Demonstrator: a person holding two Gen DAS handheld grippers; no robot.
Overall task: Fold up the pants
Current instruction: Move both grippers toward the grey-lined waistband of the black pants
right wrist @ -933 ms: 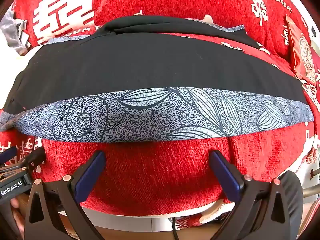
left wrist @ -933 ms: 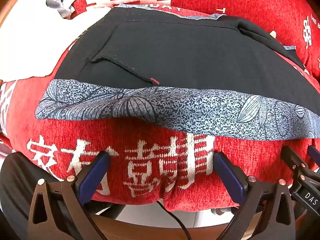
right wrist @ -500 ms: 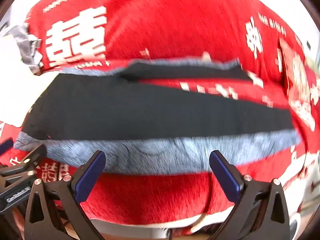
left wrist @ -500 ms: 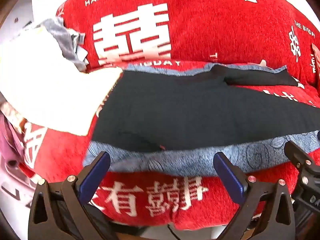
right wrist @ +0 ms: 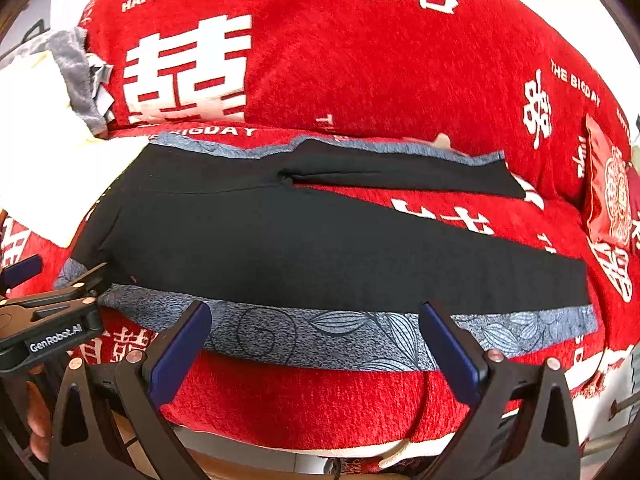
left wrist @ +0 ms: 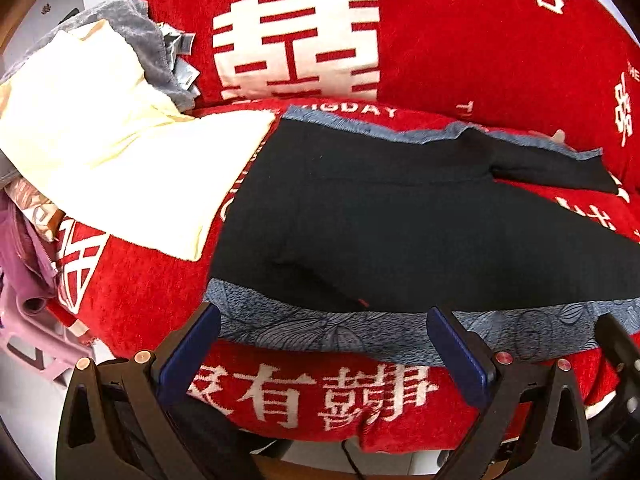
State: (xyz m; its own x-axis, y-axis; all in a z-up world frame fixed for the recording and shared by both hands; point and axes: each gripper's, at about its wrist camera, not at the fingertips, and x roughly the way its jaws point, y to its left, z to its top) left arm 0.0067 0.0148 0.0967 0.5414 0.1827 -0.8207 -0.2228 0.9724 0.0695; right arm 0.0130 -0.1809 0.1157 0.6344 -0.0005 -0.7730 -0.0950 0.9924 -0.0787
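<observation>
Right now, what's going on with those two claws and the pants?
Left gripper open, right gripper open, both empty. Pants spread flat on sofa, unfolded. Cream cloth beside waistband.

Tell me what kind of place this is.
Probably a home living room: the pants lie on a sofa under a red wedding-print cover, with a laundry pile at one end.

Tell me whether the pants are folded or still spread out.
Spread out. The pants lie flat on the red sofa cover, both legs apart, red cover visible between them.
</observation>
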